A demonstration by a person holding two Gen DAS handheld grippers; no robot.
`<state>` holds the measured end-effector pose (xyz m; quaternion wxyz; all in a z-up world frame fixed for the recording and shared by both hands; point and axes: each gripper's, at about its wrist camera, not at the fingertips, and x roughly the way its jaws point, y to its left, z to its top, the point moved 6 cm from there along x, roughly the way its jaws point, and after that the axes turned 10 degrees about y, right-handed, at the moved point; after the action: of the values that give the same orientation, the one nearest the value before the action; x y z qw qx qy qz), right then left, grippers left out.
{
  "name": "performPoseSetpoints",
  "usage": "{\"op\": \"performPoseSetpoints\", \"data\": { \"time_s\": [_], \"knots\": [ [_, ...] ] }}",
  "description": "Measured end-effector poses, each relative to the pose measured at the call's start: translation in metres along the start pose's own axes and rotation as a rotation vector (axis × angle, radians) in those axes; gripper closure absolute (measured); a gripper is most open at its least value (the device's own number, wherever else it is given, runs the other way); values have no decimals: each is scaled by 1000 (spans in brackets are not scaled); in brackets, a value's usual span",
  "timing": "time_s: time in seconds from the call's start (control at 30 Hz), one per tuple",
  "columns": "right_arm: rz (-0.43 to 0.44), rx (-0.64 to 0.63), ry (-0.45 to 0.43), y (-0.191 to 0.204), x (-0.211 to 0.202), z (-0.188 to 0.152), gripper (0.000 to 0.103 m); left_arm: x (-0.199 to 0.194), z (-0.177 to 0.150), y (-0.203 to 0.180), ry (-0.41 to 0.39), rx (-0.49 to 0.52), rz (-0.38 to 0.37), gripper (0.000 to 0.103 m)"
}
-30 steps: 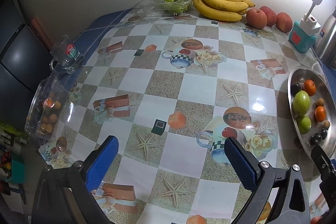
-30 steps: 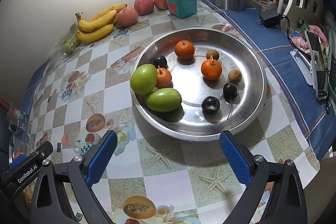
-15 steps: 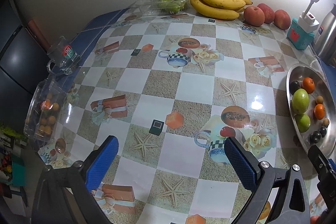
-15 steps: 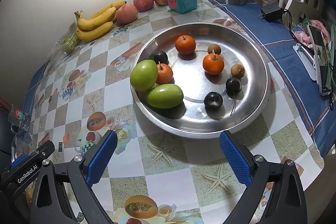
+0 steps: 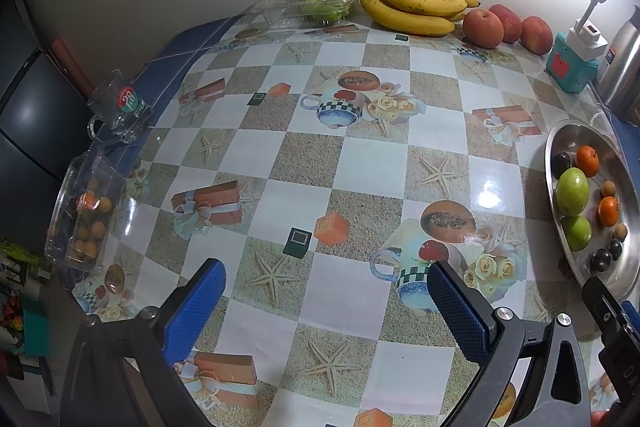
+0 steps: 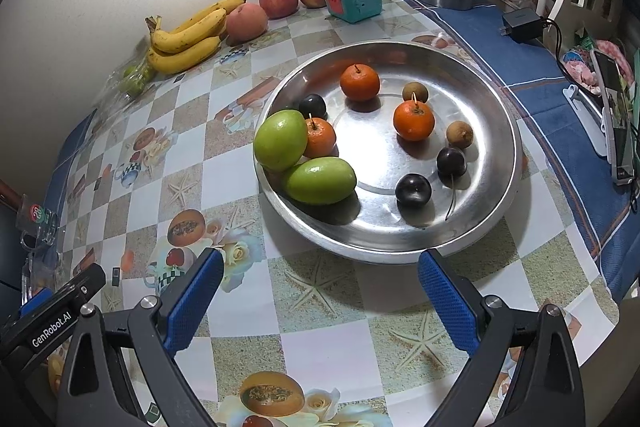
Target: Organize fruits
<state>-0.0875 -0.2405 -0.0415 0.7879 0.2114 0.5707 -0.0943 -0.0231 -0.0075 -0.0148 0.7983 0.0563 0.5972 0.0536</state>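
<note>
Jaws stand wide apart and empty on both the left gripper [image 5: 326, 301] and the right gripper [image 6: 320, 291], each hovering above the counter [image 5: 360, 163]. The steel tray [image 6: 496, 115] lies just ahead of the right jaws, centred between them, and far to the right of the left jaws. It holds two green fruits [image 6: 280, 141], three oranges [image 6: 413, 120], three dark plums [image 6: 413, 190] and two small brown fruits [image 6: 460, 134]. Bananas [image 5: 412, 7] and peaches [image 5: 482, 28] sit by the far wall, well apart from either gripper. Whether sorting is under way or done is unclear; any pick goes best one fruit at a time, gripped gently across its widest part.
</note>
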Motion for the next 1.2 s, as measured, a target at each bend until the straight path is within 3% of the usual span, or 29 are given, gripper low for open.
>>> {"op": "performPoseSetpoints", "data": {
  "time_s": [1.2],
  "knots": [
    [2,-8,11,1,3,0,5,4,-1,2,11,-4,4,1]
  ]
}}
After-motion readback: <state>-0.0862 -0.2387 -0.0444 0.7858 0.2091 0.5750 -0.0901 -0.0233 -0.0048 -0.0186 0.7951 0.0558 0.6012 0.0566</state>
